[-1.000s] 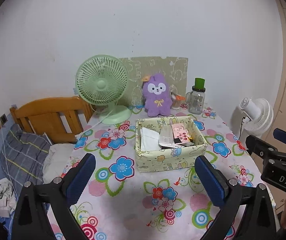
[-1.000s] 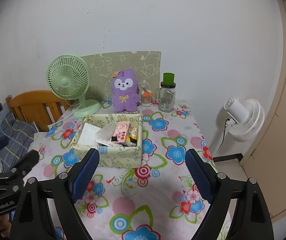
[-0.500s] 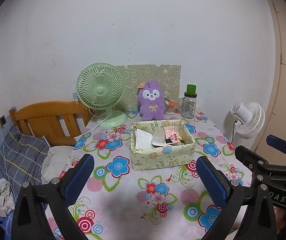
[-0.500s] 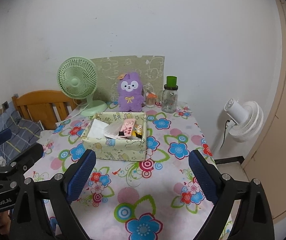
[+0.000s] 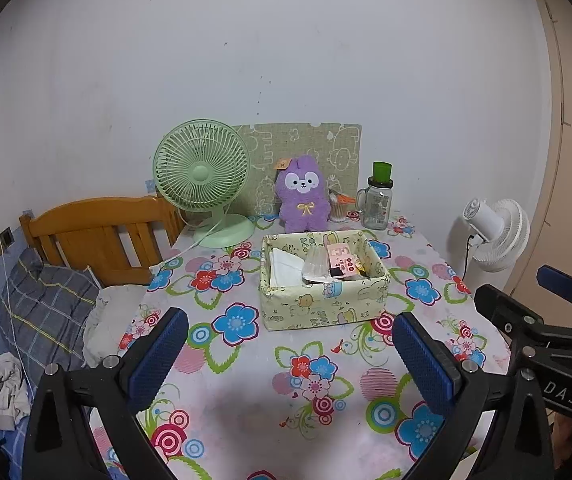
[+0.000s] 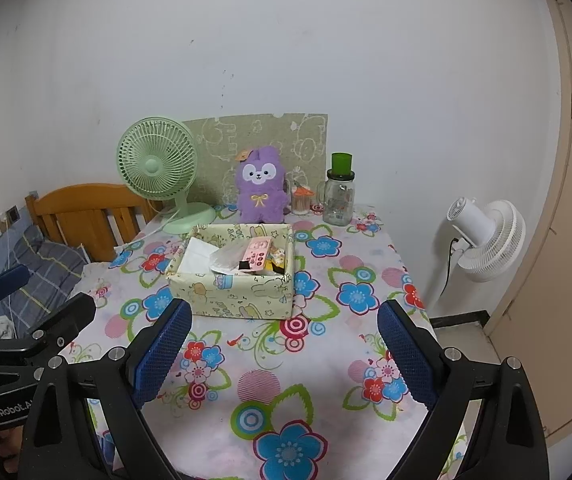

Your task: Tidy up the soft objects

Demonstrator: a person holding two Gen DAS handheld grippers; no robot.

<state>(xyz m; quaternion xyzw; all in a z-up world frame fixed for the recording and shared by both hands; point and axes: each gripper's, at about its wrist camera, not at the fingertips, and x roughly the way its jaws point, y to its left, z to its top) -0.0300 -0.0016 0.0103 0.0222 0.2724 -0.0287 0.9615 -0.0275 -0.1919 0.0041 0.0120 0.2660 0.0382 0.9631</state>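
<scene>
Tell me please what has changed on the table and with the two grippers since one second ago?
Both grippers have drawn back from the fabric box: it and the purple plush toy look smaller now. The right gripper has opened slightly wider. Nothing was gripped or released. The left gripper stays open, and everything on the table kept its place.

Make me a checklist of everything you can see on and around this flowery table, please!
Surface: flowery tablecloth, flat.
Job's things: purple plush bunny upright at the back; yellow patterned fabric box holding white folded cloth.
Clutter: green desk fan, glass jar with green lid.
Grippers: left gripper and right gripper open, empty.
Cables: white fan cord.
Surroundings: white standing fan, wooden bed frame.
</scene>
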